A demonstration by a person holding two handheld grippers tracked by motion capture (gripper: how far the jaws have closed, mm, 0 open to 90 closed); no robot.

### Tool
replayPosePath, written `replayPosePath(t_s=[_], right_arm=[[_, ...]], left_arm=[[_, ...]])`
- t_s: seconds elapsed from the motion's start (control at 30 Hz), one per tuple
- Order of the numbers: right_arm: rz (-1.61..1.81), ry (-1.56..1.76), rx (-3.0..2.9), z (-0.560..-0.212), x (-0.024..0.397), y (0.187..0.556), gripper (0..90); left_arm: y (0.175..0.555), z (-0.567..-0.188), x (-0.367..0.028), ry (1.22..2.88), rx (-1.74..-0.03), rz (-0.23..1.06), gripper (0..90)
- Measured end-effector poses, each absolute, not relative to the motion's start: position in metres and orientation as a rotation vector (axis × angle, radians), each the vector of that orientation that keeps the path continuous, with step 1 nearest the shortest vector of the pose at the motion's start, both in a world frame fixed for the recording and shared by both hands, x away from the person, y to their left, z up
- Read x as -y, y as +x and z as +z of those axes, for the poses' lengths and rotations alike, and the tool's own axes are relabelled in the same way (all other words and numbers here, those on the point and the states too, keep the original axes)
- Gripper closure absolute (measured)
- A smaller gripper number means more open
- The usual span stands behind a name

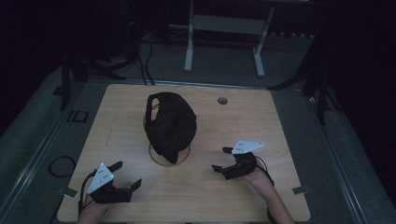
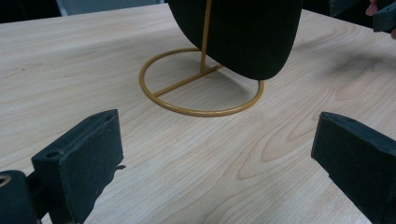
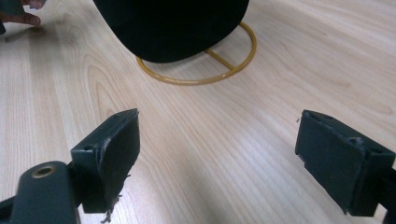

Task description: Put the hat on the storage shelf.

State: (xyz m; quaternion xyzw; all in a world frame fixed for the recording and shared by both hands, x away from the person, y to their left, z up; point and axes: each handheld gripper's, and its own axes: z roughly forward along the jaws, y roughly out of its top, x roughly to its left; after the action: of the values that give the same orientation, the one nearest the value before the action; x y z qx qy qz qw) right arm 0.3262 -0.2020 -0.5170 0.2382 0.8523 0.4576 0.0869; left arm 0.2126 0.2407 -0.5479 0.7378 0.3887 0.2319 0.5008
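A black cap (image 1: pixel 169 125) is seen hung on a gold wire stand (image 2: pixel 201 88) near the middle of the wooden tabletop (image 1: pixel 261 126), its lower edge hanging just above the stand's round base ring. The left tongs (image 1: pixel 127 174) are held near the front left edge, jaws spread wide with nothing between them. The right tongs (image 1: pixel 222 159) are held to the right of the stand, well apart from it, likewise wide open and empty. A small round hole (image 1: pixel 222 100) is seen in the tabletop beyond the cap.
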Motion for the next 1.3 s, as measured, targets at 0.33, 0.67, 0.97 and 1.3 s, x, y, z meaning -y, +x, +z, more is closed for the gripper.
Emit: replayPosePath(t_s=[0.33,0.67,0.97,1.3], right_arm=[[1.315,0.723,-2.571,-0.537,0.214,0.319,13.7],[1.304,0.741,-2.547,-0.548,0.23,0.311,13.9],[1.317,0.698,-2.514,-0.549,0.241,0.301,13.9],[1.276,0.729,-2.492,-0.55,0.257,0.298,13.9]], left_arm=[[0.213,-0.549,-0.24,1.785,-0.939,0.56,2.7],[0.213,-0.55,-0.24,1.792,-0.937,0.55,2.7],[0.214,-0.551,-0.24,1.791,-0.94,0.55,2.7],[0.213,-0.551,-0.24,1.794,-0.936,0.543,2.7]])
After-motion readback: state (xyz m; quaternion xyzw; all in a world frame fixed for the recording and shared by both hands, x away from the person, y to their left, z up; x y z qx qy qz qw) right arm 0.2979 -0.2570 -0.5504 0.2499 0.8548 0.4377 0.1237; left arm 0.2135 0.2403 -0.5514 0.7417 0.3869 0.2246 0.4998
